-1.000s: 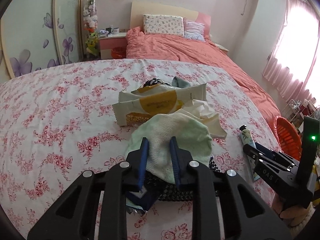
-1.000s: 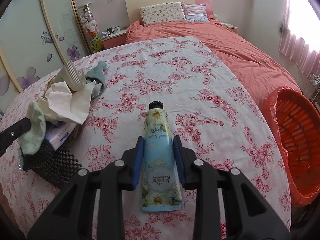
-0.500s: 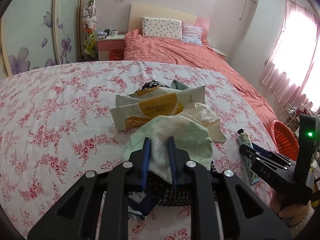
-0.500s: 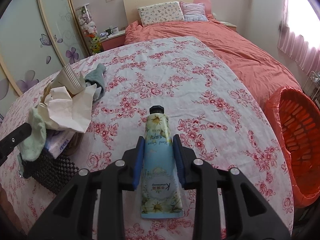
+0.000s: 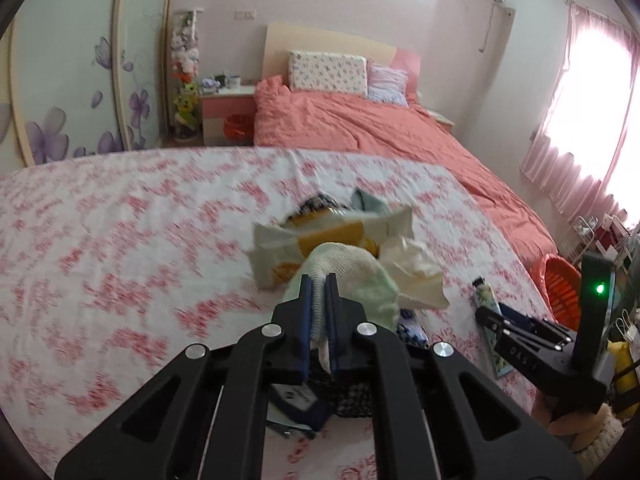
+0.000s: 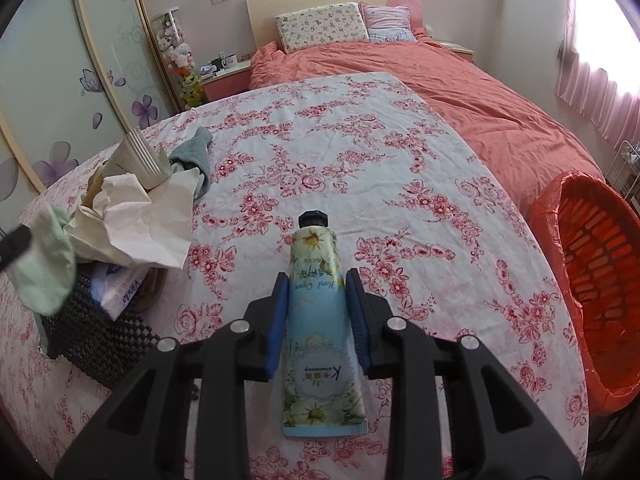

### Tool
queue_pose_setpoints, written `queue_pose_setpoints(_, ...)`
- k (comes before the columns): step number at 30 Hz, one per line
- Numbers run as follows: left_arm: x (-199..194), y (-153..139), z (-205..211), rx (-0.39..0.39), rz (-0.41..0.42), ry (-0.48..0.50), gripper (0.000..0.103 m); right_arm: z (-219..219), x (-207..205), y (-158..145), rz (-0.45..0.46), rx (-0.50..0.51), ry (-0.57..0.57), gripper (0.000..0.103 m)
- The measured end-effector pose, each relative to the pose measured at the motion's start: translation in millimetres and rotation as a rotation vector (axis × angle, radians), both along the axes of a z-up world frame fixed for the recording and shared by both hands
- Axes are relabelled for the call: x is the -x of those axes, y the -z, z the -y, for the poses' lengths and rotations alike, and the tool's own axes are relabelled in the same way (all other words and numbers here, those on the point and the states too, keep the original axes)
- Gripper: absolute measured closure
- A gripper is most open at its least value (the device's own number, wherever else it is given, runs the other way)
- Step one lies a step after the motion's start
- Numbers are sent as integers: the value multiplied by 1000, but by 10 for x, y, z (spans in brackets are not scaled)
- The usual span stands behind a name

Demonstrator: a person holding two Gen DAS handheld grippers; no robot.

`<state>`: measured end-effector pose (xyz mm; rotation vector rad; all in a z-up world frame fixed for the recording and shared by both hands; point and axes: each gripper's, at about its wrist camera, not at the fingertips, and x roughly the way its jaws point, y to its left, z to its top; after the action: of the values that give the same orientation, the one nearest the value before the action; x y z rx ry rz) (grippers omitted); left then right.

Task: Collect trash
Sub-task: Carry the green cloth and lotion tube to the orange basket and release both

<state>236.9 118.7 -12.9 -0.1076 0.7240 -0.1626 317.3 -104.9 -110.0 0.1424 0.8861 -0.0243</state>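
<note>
My left gripper (image 5: 319, 280) is shut on a pale green sock (image 5: 360, 280), pinched at a fold between the blue pads and raised a little off a pile of trash. The pile holds a yellow and white snack wrapper (image 5: 332, 232) and crumpled paper (image 5: 416, 276). In the right wrist view the sock (image 6: 44, 264) hangs at the far left. My right gripper (image 6: 316, 280) is shut on a hand cream tube (image 6: 316, 320), its black cap pointing away from me over the flowered table cover (image 6: 360, 140).
A black woven basket (image 6: 92, 340) with a tissue pack (image 6: 120, 292) sits under the pile. A grey-green cloth (image 6: 196, 156) lies behind it. An orange bin (image 6: 600, 280) stands off the table's right edge. A bed with a coral cover (image 6: 460, 80) lies beyond.
The left jaws have closed tight on the green sock and the gripper has lifted slightly, pulling the sock up. The right gripper has kept still with the tube.
</note>
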Motion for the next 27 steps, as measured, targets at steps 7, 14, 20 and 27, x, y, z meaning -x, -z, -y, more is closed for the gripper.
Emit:
queue_pose_setpoints(7,34,-179,-149,-5,36,-44,96,-1,36,-7,4,9,3,74)
queue_pose_setpoints(14,62,-292,-122,-2,54,-46,96,36,171,-111,24,14,4,74)
queue_pose_setpoints(20,124,-430,29,6,86,-20,96,143,320,-396,74,5,10,101)
queue_pose_setpoints(27,170,-451,259,10,92,10,96,269,394,-421,83,-3,13,99)
